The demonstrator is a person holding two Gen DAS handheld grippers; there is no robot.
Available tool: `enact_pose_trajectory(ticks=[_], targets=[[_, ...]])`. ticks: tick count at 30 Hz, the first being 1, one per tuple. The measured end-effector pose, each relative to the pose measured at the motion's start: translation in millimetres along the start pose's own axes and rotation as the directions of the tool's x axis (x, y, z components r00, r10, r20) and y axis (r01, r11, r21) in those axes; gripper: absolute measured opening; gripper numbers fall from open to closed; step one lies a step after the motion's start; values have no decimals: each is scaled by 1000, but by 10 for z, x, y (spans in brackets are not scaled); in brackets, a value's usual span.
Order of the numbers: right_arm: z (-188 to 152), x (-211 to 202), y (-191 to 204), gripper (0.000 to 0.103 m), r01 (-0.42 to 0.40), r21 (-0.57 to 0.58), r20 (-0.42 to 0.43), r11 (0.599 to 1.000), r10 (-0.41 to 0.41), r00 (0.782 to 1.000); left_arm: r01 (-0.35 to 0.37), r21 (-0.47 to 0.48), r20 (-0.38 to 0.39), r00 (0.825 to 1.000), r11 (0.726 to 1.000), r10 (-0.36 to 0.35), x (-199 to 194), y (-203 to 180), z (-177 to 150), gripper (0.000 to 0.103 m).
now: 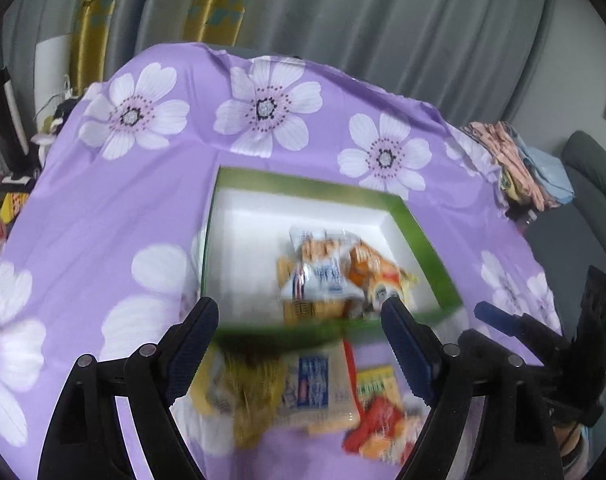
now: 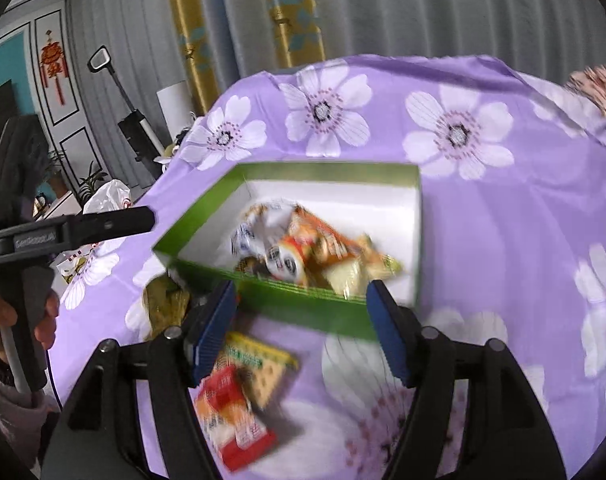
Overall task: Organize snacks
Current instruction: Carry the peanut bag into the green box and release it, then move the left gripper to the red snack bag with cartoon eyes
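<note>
purple floral tablecloth (image 1: 103, 208) (grey curtains (image 1: 383, 20) behind)

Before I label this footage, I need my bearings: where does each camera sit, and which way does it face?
Left wrist: rides the left gripper, jaws open, looking down and forward at the green box on the purple cloth; the right gripper shows at right.
Right wrist: rides the right gripper, jaws open, same aim from the right; a hand holding the left gripper shows.
Shared: box, snack packets inside, loose packets, curtains.
</note>
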State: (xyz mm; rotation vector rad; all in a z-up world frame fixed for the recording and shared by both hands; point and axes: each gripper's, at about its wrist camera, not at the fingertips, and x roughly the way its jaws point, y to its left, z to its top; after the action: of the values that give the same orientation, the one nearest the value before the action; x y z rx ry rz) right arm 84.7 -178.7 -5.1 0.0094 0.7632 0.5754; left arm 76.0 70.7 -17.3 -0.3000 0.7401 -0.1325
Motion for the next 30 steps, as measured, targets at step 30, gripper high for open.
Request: enact_pose_trajectory(ticks=[30], targets=[[-880, 208, 442, 34, -23, 30, -201, 999, 29, 979, 299, -52, -311, 902, 953, -300, 617, -341, -934, 84]])
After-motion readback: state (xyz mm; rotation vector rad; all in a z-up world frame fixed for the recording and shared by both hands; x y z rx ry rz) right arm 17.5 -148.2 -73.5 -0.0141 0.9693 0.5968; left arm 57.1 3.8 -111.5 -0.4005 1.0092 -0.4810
